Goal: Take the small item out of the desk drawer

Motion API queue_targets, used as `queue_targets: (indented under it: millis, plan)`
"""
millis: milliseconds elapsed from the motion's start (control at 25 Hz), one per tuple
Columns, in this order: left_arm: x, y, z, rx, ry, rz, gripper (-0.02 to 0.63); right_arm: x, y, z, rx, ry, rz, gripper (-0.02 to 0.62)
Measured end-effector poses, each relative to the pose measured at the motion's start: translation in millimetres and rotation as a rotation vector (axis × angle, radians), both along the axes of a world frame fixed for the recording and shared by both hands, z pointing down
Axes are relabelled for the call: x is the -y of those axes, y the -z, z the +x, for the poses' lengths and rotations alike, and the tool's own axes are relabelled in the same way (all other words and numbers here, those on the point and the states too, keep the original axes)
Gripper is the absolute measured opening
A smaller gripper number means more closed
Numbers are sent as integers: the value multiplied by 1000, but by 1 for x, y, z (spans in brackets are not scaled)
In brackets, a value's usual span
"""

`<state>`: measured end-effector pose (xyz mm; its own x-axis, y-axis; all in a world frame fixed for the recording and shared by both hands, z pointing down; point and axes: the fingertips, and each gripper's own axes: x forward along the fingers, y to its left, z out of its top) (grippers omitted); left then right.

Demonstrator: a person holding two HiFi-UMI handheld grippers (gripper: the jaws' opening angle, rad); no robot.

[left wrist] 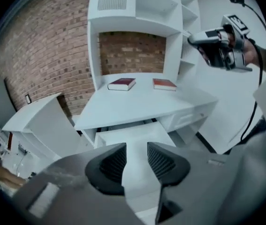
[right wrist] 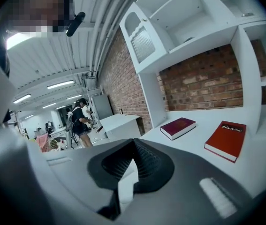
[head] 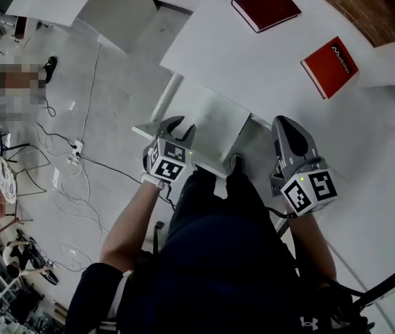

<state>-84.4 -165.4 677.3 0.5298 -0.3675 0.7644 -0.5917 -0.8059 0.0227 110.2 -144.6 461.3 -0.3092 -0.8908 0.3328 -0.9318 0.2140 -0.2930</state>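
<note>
Hiding drawer (head: 207, 117) front: left gripper (head: 180, 128); knee (head: 198, 188).

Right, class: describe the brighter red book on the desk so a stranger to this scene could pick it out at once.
Find the white desk against the brick wall; two books lie flat on top. Pick the right-hand one: the bright red book with white lettering on its cover, unlike the dark maroon book to its left.

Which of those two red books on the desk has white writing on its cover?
The brighter red book, lying toward the right of the desk. The darker maroon book, further left and back, shows no white print.
</note>
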Motion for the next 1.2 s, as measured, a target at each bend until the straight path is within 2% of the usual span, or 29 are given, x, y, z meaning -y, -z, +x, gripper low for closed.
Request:
queue_targets:
  millis: [320, 520, 680, 880, 1040, 1200]
  plan:
    - [-13, -78, 22, 208, -311, -142, 149, -33, -9, 30, -7, -163, -42, 3]
    - [-23, -126, 27, 345, -440, -244, 149, -57, -12, 51, -9, -247, -65, 3]
    - [-27, -167, 29, 444, -495, -300, 150, -72, -19, 67, -6, -302, -84, 3]
    - [-34, -209, 20, 541, -509, -384, 156, -84, -22, 73, -51, -320, -96, 3]
    - [-36, -230, 16, 598, -555, -378, 156, -90, -25, 70, -67, -301, -108, 3]
    - [-34, -239, 17, 619, -553, -382, 156, -94, -32, 74, -60, -304, -129, 3]
